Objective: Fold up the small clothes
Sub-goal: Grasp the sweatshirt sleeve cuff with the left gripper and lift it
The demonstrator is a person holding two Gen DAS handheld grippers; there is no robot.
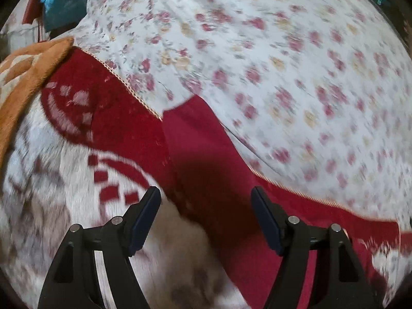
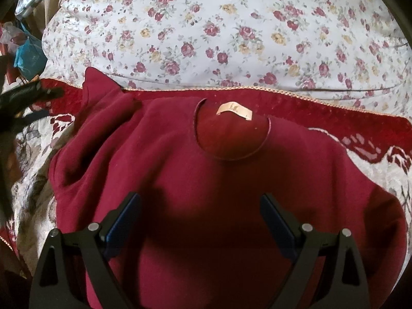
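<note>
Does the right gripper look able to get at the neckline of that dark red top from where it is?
Probably yes. The right gripper is open above the top, and the neckline with its label lies straight ahead, flat on the blanket, nothing lying between them.

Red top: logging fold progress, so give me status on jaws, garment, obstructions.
Left gripper and right gripper: jaws open, holding nothing. Red top spread on patterned blanket, neck label up, one sleeve bunched, unfolded. Nothing on it.
</note>
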